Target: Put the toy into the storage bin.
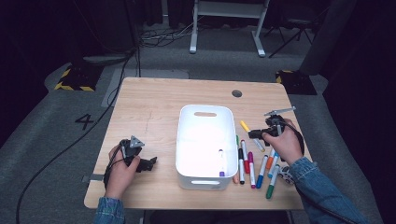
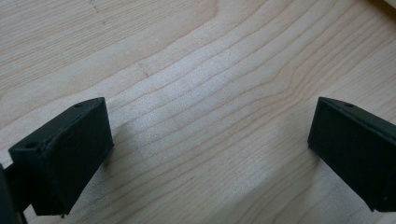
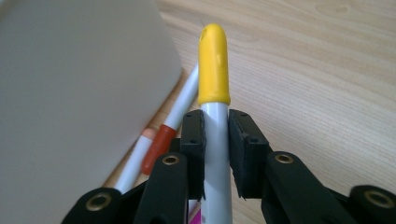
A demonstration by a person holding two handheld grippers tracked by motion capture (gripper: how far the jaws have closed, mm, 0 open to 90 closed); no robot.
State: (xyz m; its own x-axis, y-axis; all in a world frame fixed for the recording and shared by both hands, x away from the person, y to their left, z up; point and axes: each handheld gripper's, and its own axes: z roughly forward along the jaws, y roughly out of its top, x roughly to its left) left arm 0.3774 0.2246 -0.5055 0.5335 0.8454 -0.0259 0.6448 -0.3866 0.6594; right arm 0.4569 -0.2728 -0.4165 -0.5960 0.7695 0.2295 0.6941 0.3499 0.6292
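A white bin (image 1: 205,116) stands mid-table with a purple-capped marker (image 1: 221,163) lying inside. Several markers (image 1: 252,163) lie in a row on the wood to its right. My right gripper (image 1: 252,134) is shut on a yellow-capped marker (image 1: 244,126); in the right gripper view the white barrel sits between the pads and the yellow cap (image 3: 214,65) sticks out beyond them, beside the bin wall (image 3: 70,93). My left gripper (image 1: 150,164) rests on the table left of the bin, open, with bare wood between its pads (image 2: 65,154).
A red-capped marker (image 3: 159,147) and a pale orange one (image 3: 140,149) lie against the bin below my right gripper. A dark cable grommet (image 1: 236,93) sits near the table's far edge. Cables, desk legs and hazard-striped bases stand on the floor beyond.
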